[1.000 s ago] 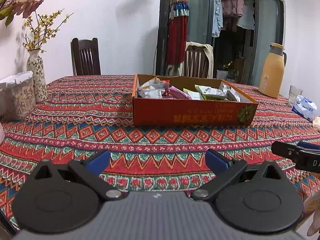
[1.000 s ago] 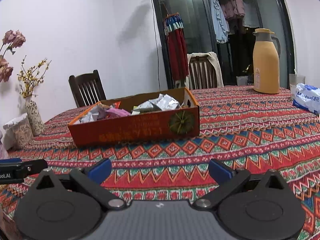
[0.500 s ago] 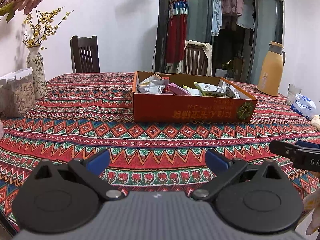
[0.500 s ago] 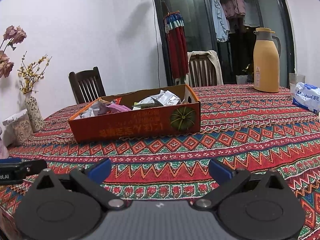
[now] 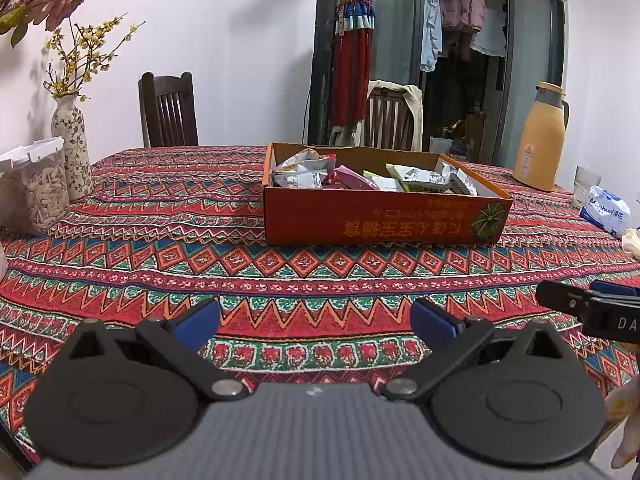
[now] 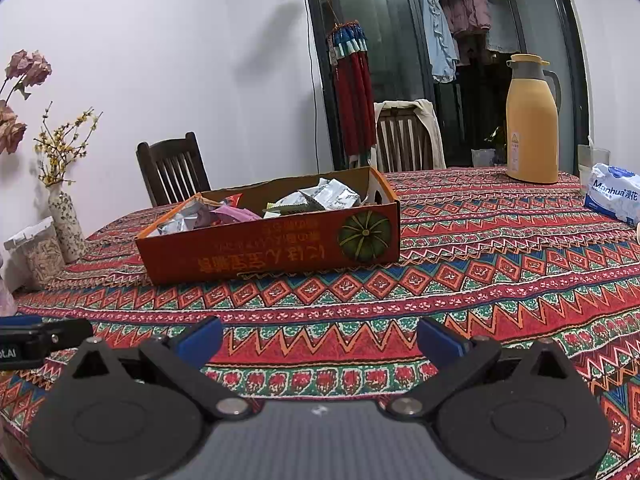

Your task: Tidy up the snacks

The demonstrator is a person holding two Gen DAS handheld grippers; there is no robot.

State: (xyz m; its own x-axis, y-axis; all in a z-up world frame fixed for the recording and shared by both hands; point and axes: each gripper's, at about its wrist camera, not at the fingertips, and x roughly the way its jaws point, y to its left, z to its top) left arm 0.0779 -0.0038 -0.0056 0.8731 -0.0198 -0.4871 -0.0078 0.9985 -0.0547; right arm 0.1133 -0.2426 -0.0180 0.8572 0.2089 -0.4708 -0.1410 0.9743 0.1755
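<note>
An orange cardboard box (image 5: 380,220) sits on the patterned tablecloth, well ahead of both grippers. It holds several wrapped snacks (image 5: 304,178) in silver, pink and yellow-green. The box also shows in the right wrist view (image 6: 272,254), its snacks (image 6: 332,196) lying loose inside. My left gripper (image 5: 315,318) is open and empty, low over the near table edge. My right gripper (image 6: 320,338) is open and empty, beside the left one. The right gripper's tip shows at the right edge of the left wrist view (image 5: 588,308).
A flower vase (image 5: 71,148) and a clear jar of seeds (image 5: 34,196) stand at the left. A yellow thermos (image 6: 531,120), a glass (image 6: 592,160) and a white tissue pack (image 6: 614,198) stand at the right. Two wooden chairs (image 5: 168,110) are behind the table.
Both grippers have sunk lower and tilted up a little, so the box sits lower in both views. Jaws stay open and empty.
</note>
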